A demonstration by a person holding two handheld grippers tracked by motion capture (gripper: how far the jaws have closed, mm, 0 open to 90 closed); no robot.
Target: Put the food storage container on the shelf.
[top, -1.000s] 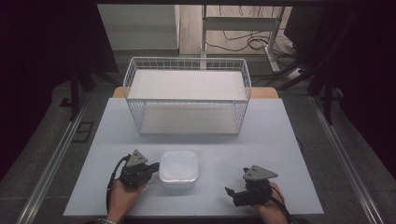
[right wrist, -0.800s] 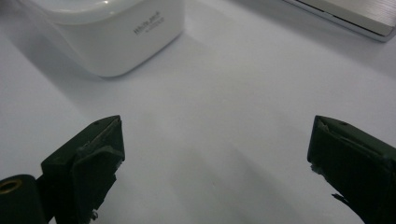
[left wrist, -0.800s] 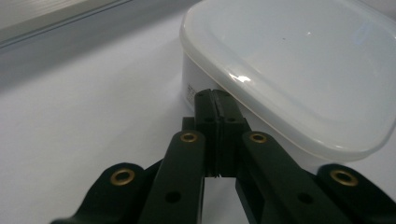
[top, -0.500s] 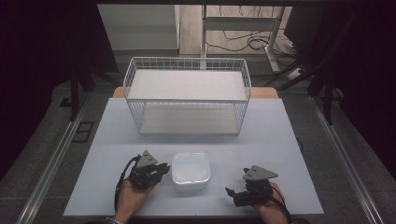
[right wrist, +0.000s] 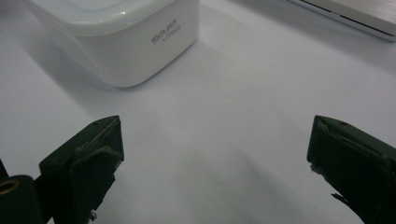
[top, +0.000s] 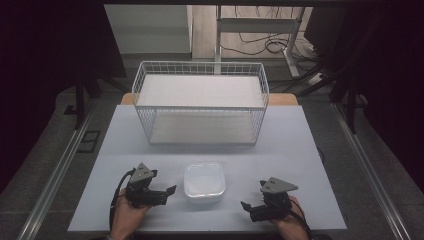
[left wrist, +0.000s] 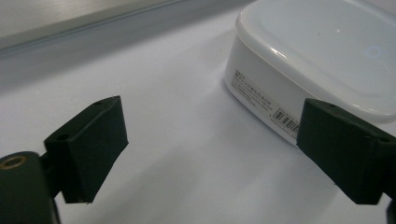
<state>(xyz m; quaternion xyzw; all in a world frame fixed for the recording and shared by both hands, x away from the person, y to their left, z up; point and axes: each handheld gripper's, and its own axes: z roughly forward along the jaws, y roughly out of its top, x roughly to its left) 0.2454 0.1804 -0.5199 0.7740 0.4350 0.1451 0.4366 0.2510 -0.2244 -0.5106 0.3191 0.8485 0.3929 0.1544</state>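
A white lidded plastic container (top: 204, 181) sits on the white table (top: 300, 150) near its front edge, between my two grippers. My left gripper (top: 168, 194) lies just left of it, open, its jaws pointing at the container's left side with a small gap. In the left gripper view the container (left wrist: 317, 60) lies ahead to the right, with a barcode label on its side, and the left gripper (left wrist: 215, 149) is empty. My right gripper (top: 247, 209) rests open to the container's lower right. The right gripper view has the container (right wrist: 116, 37) ahead to the left, beyond the empty right gripper (right wrist: 215, 158).
A white wire basket (top: 200, 102) with a pale liner stands across the back middle of the table. Bare table lies between it and the container. Metal rails run along both sides of the table, and cables lie on the floor behind.
The container has slid a little to the right. My left gripper moved right toward it, then drew back left. The right gripper has stayed put.
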